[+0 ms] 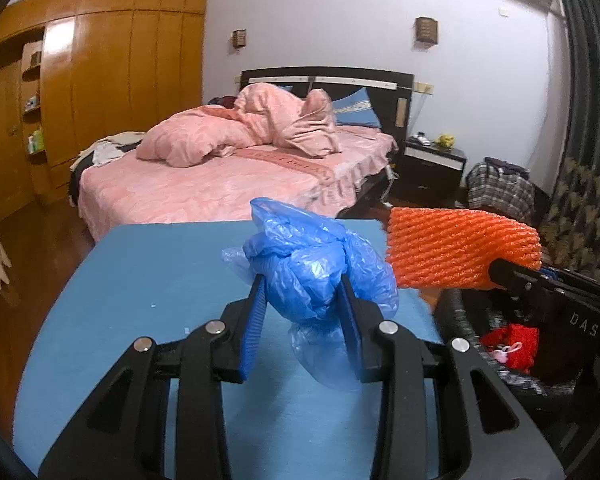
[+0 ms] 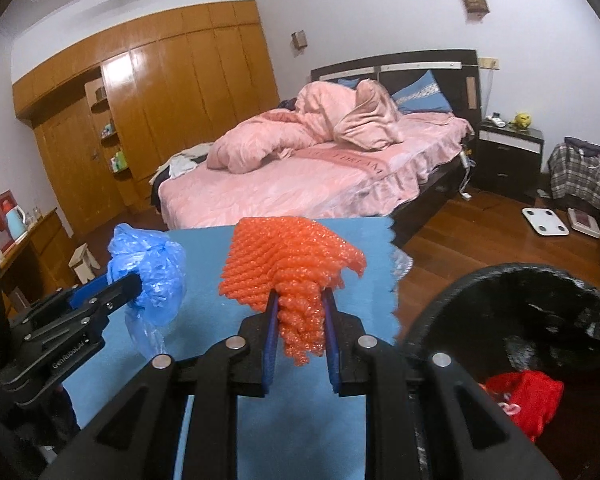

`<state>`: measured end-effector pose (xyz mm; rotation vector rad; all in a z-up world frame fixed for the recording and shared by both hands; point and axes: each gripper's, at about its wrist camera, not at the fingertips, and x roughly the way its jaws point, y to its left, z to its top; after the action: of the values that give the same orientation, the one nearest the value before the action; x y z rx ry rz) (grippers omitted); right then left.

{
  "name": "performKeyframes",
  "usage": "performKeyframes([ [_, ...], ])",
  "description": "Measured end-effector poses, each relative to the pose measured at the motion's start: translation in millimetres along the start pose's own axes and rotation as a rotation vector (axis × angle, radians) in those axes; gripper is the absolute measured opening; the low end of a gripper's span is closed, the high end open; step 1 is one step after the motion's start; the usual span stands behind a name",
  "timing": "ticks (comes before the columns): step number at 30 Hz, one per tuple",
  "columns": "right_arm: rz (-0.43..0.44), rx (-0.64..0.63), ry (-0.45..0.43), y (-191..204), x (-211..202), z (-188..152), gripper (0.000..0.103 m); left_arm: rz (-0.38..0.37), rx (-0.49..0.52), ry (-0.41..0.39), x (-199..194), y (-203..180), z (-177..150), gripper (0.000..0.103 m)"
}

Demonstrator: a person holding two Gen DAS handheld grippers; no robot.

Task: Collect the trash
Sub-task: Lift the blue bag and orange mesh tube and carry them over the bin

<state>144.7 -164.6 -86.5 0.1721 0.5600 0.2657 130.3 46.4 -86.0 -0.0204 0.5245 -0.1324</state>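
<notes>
You see a pink bed [image 2: 300, 188], wooden wardrobe [image 2: 188, 80], dark nightstand [image 2: 508, 152], white scale [image 2: 545, 221] on the floor, blue bench [image 1: 140, 280] before you.

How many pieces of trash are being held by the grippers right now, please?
2: a blue plastic bag clamped in the left gripper, and an orange foam net in the right gripper. Both hang above the blue table.

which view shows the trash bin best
The right wrist view: the black trash bin shows its round rim, dark inside and red trash at the bottom. The left wrist view catches only a slice of it, mostly hidden behind the right gripper.
</notes>
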Motion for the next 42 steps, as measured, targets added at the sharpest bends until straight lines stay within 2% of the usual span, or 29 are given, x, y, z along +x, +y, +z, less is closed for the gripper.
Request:
performKeyframes([
  [9, -0.071, 0.019, -0.053, -29.1, -44.6, -1.7, 0.020, -0.078, 0.050, -0.036, -21.2, -45.2, 3.2, 0.035],
  [19, -0.188, 0.055, -0.104, -72.3, -91.8, -5.0, 0.020, -0.183, 0.107, -0.050, -31.1, -98.9, 2.5, 0.035],
  [32, -0.335, 0.123, -0.108, -137.8, -128.7, -21.3, 0.020, -0.298, 0.182, -0.049, -10.2, -163.2, 5.9, 0.036],
  [42, -0.399, 0.148, -0.074, -172.8, -130.3, -35.1, 0.020, -0.362, 0.220, -0.002, 22.7, -205.7, -5.8, 0.036],
])
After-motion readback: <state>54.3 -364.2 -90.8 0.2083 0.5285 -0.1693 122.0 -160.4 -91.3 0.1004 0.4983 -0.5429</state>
